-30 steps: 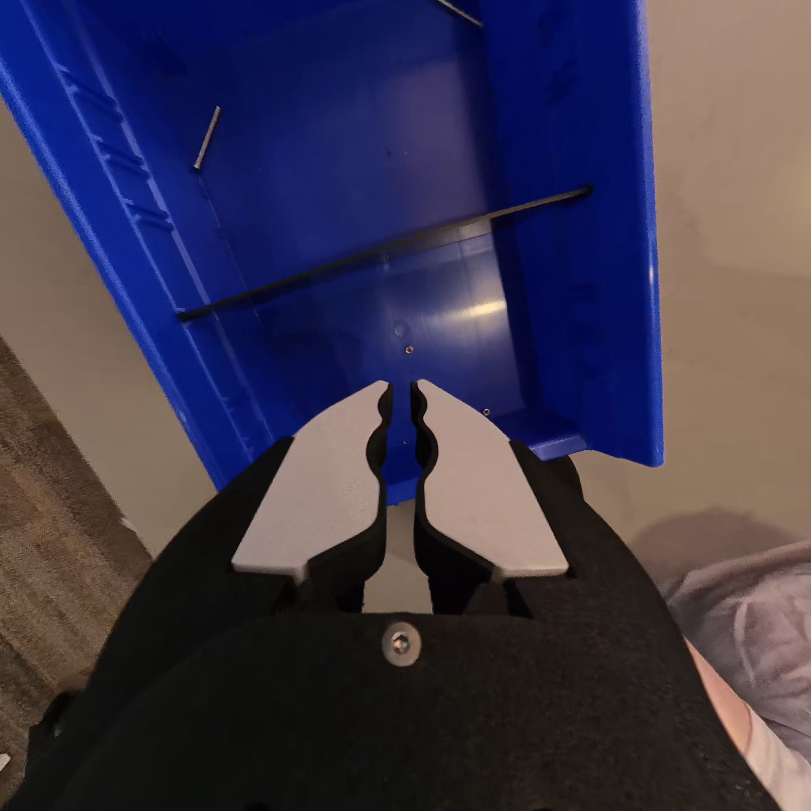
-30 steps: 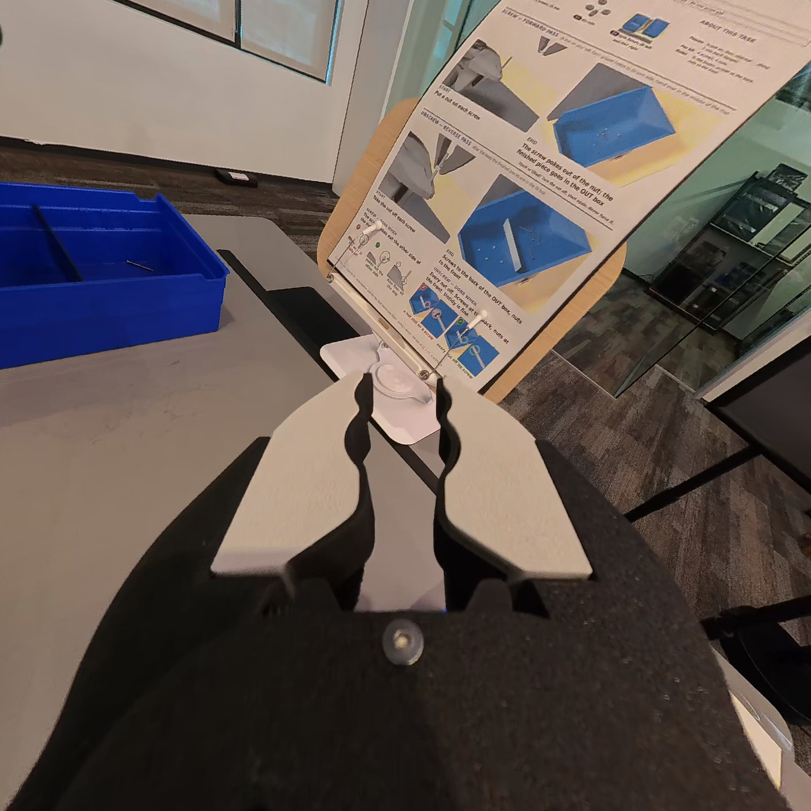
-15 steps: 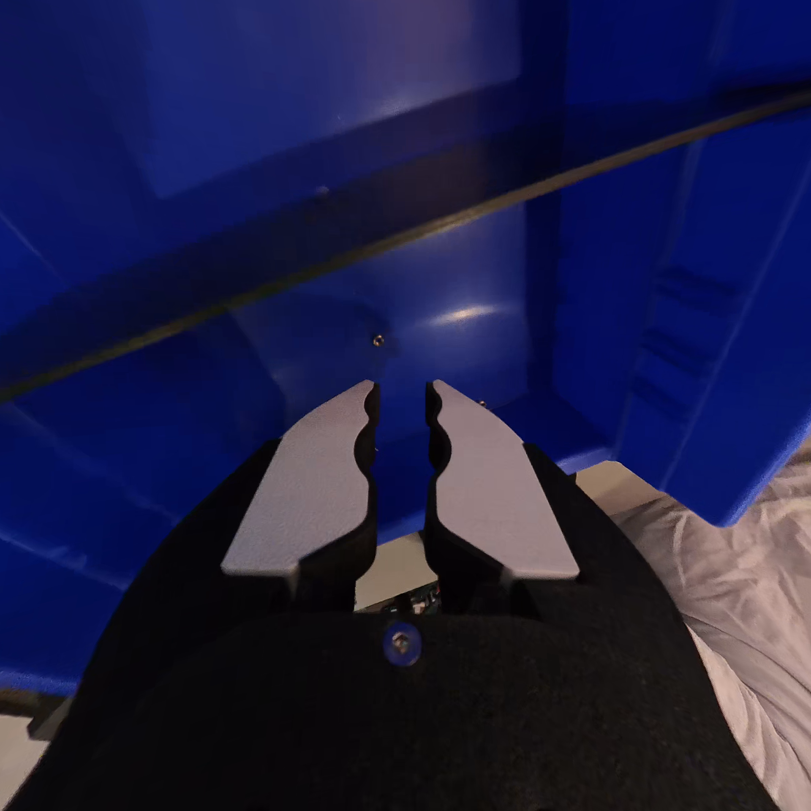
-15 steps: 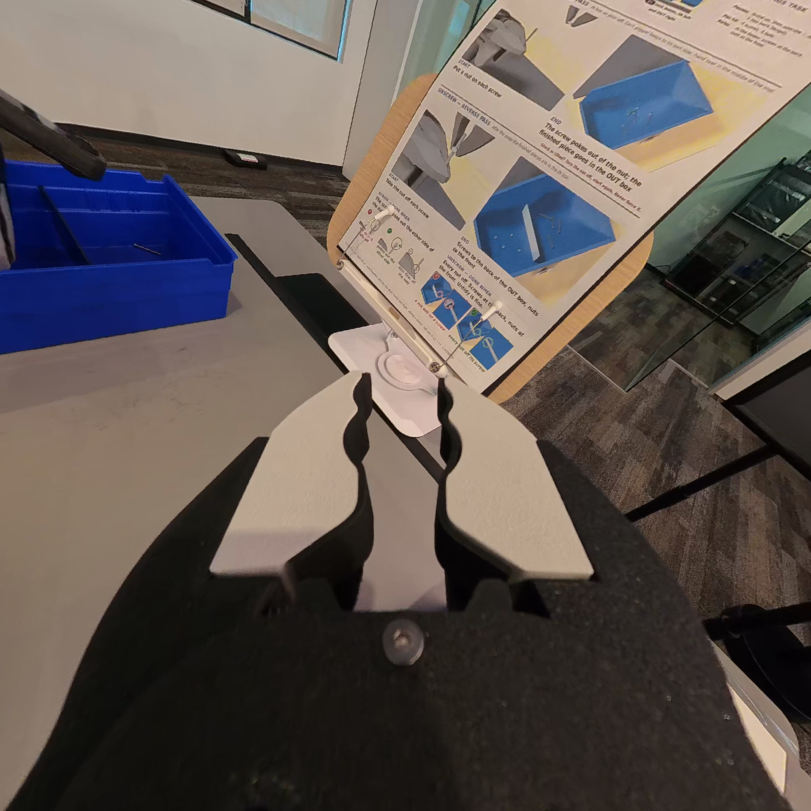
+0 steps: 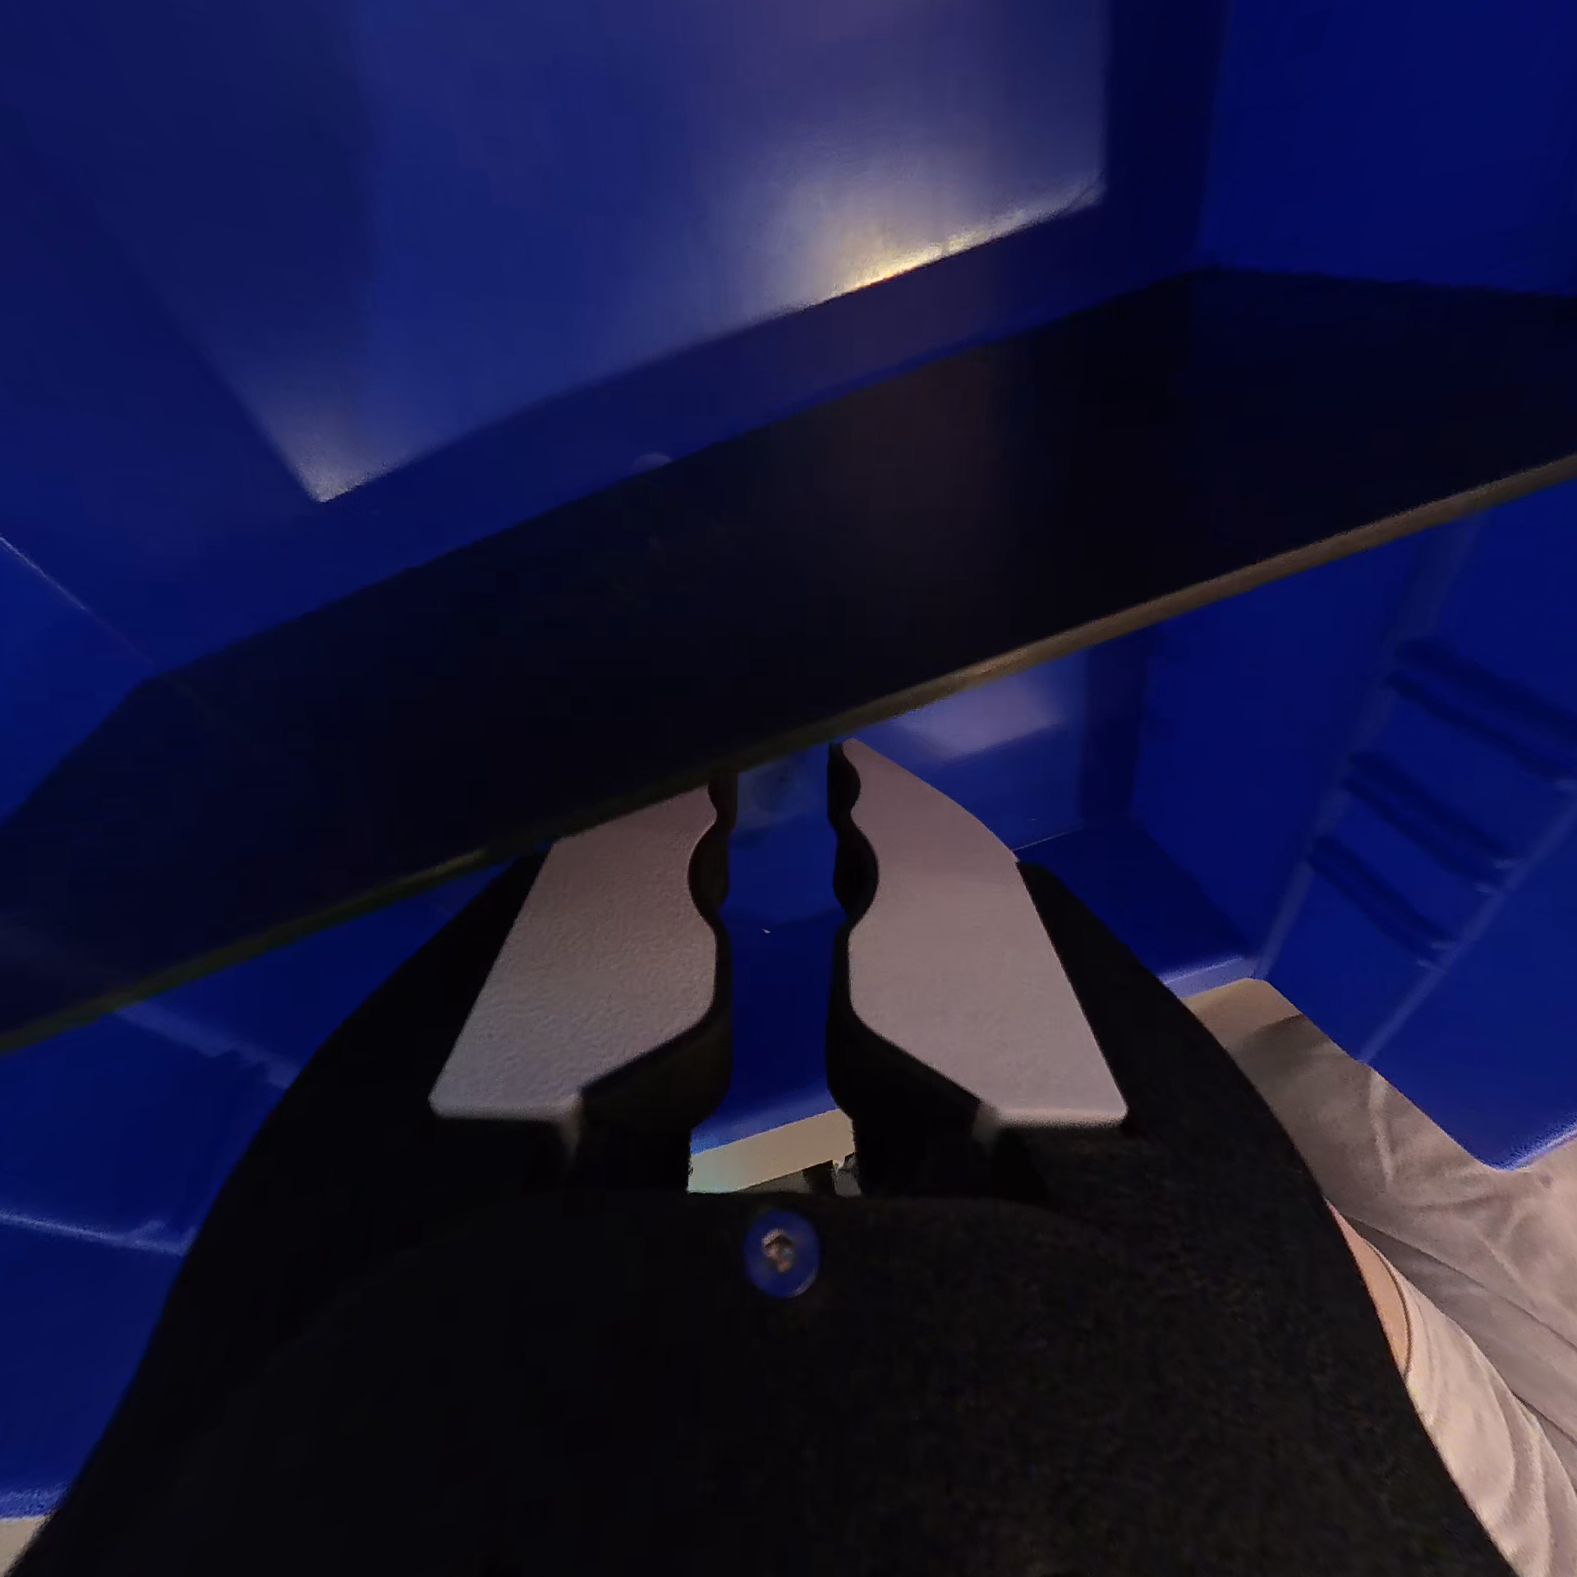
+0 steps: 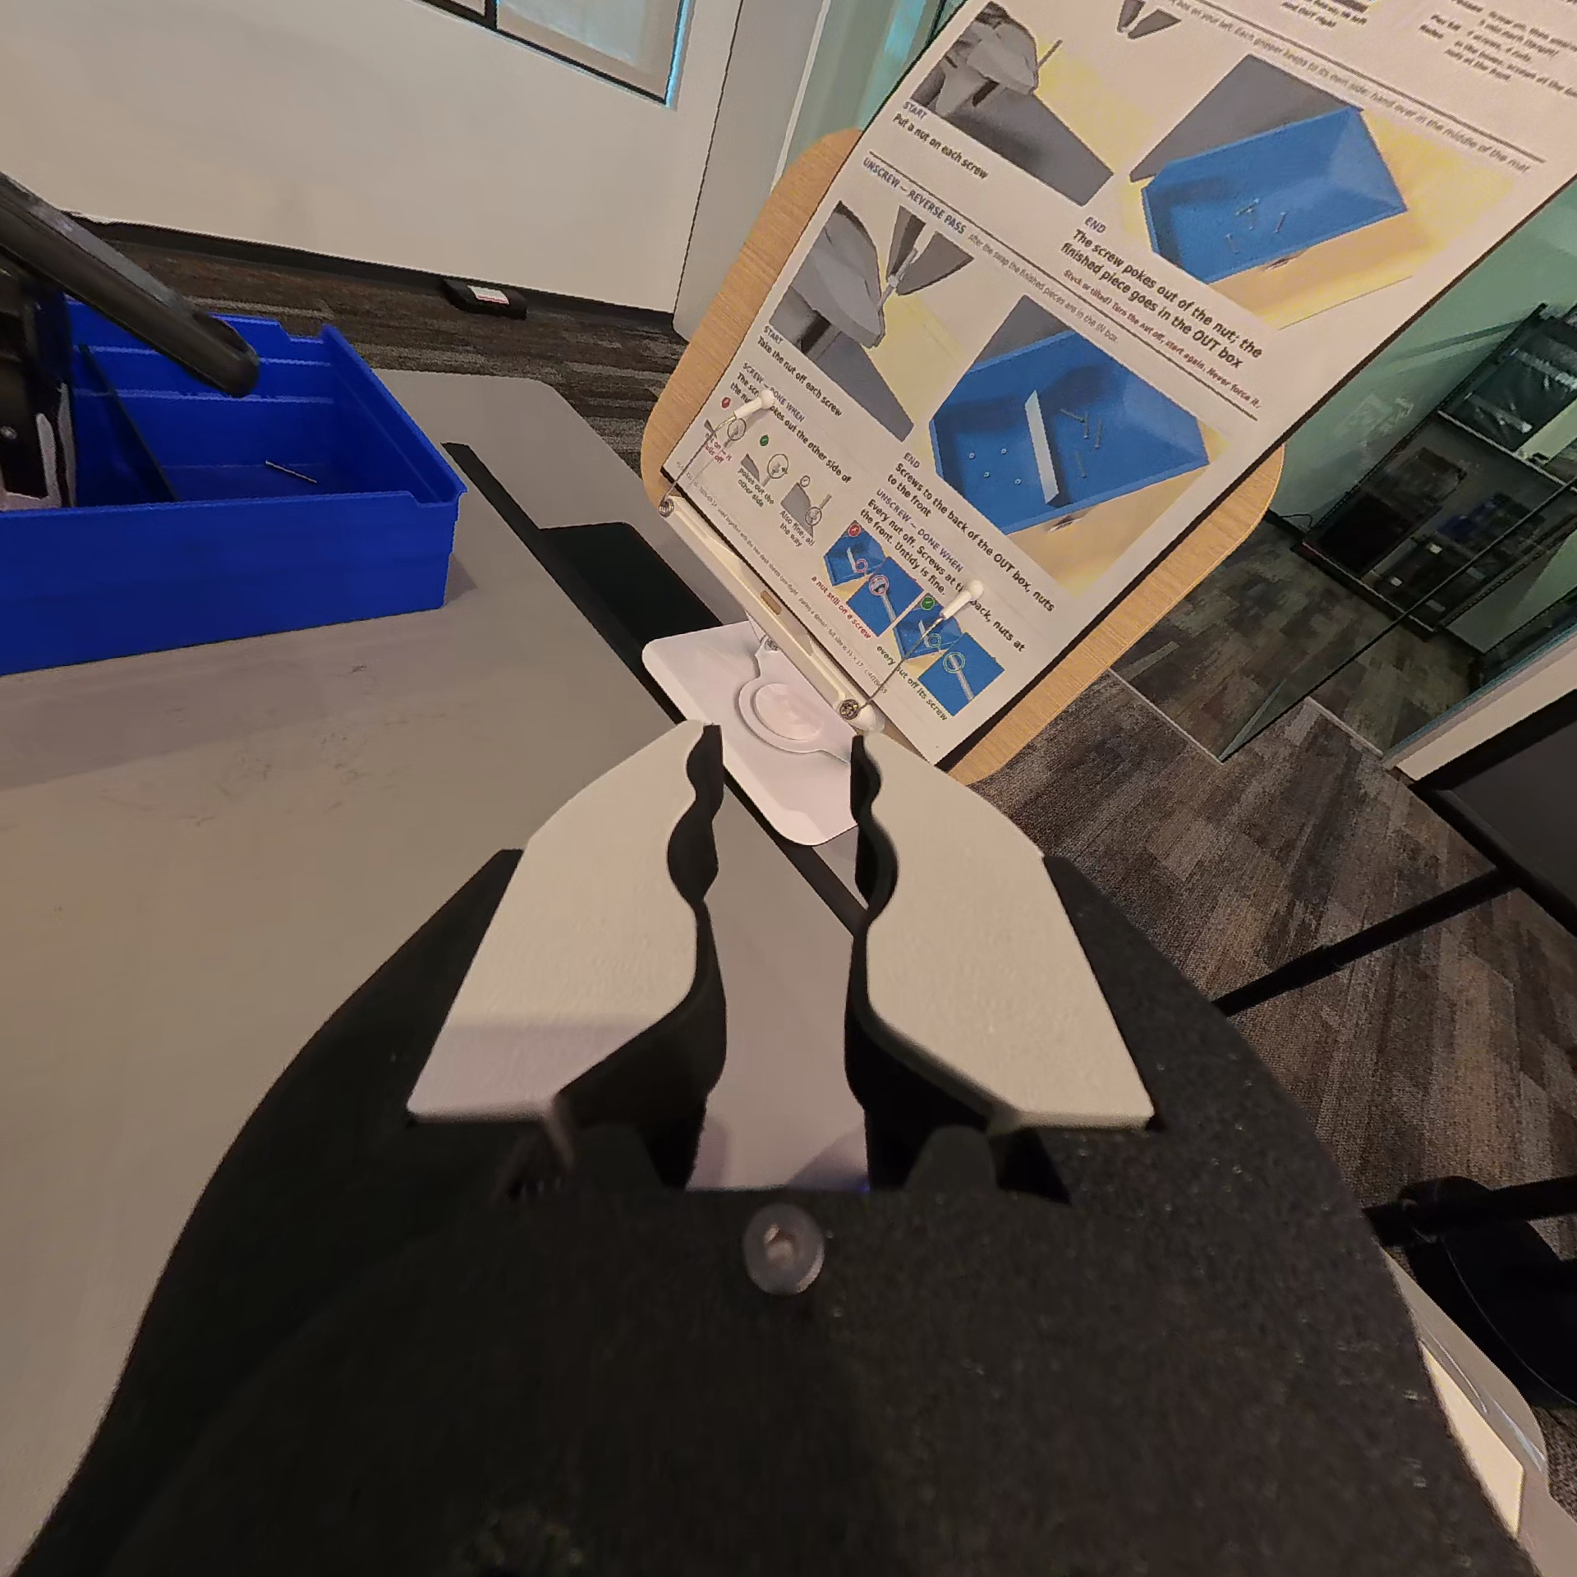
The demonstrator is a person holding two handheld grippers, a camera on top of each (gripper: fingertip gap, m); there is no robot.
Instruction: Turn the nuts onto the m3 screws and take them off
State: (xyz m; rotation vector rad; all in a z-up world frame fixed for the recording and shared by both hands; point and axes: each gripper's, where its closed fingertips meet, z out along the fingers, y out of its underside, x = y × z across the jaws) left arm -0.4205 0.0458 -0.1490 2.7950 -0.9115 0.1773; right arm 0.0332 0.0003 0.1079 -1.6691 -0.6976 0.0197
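A: Where are the screws and nuts?

B: One thin dark screw (image 6: 291, 471) lies on the floor of the blue bin (image 6: 256, 546), in its far compartment, at ten o'clock in the right wrist view. In the left wrist view a tiny bright speck between the fingers may be a nut, but it is too small and dim to tell.

A: And the left gripper (image 5: 781, 772)?

B: It is inside the bin, tips low near the floor, jaws narrowly apart with nothing between them. The black divider (image 5: 768, 597) crosses from eight to two o'clock and hides the left fingertip.

A: The right gripper (image 6: 781, 747)?

B: It hovers over the grey table (image 6: 213, 853), well apart from the bin, jaws narrowly open and empty. It points toward twelve o'clock at a white stand (image 6: 768, 708) that bears a printed sheet (image 6: 1109, 341).

A: Anything else?

B: Pale cloth (image 5: 1408, 1195) at four o'clock beside the bin.
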